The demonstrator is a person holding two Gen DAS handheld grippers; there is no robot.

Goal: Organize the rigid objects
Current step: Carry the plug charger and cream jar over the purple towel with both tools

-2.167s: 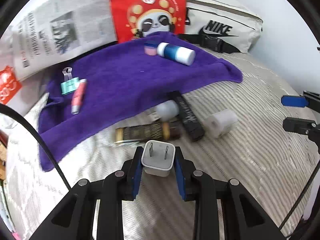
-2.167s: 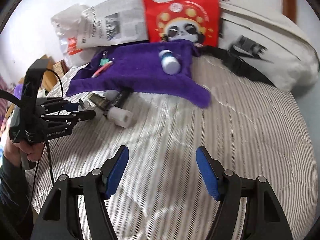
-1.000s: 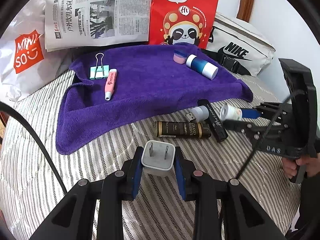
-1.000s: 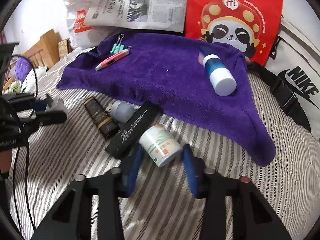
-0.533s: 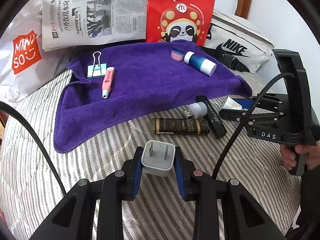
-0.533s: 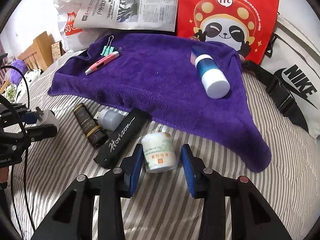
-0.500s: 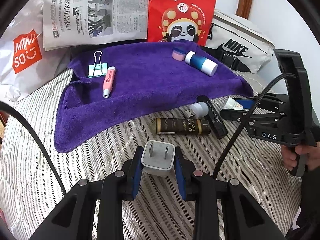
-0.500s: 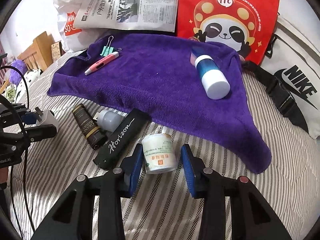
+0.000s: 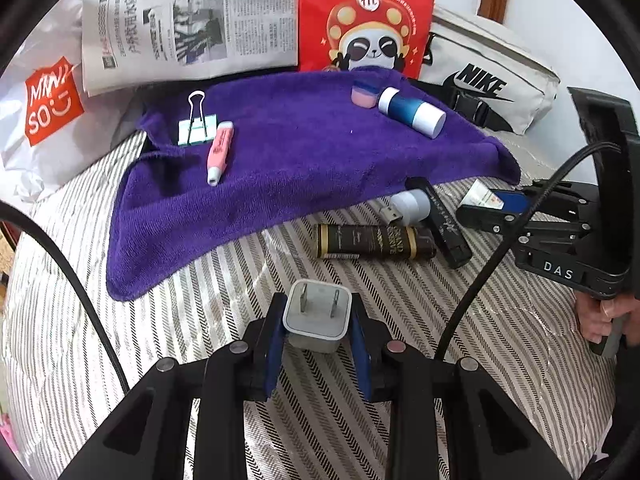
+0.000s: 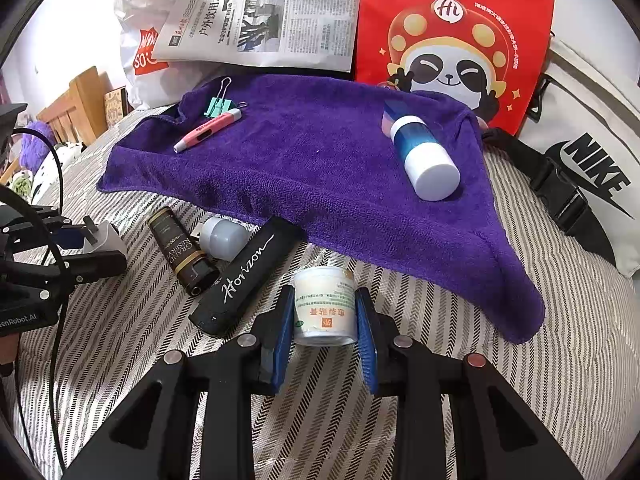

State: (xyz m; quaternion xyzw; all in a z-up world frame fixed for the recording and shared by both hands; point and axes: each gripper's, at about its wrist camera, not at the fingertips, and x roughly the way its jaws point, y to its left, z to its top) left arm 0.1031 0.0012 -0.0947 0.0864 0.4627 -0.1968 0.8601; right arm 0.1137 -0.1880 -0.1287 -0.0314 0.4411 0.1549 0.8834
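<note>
Left gripper (image 9: 317,334): jaws clenched on a white plug adapter (image 9: 317,316), prongs facing forward, carried over the striped bedcover (image 9: 160,320) just short of the towel's near edge. Gripped across its flat sides, presumably so it cannot twist in transit.

Right gripper (image 10: 325,320): jaws closed against a small white jar (image 10: 325,306), which lies on its side, label inverted; whether it is lifted or resting on the bedcover cannot be told from this angle.

Purple towel (image 9: 300,160): spread at the far side of the bed and apparently serving as the collecting surface. At its far left corner, a mint binder clip (image 9: 197,128) beside a pink pen-shaped item (image 9: 218,152); near its far right corner, a blue-and-white bottle (image 9: 412,112) touching a pink cap (image 9: 364,94). Like appears grouped with like.

Off the towel's near edge, unsorted: dark tube (image 9: 374,242), small grey USB lamp (image 9: 410,206), black case (image 10: 248,276).

Judgement: both held items look bound for the towel.
</note>
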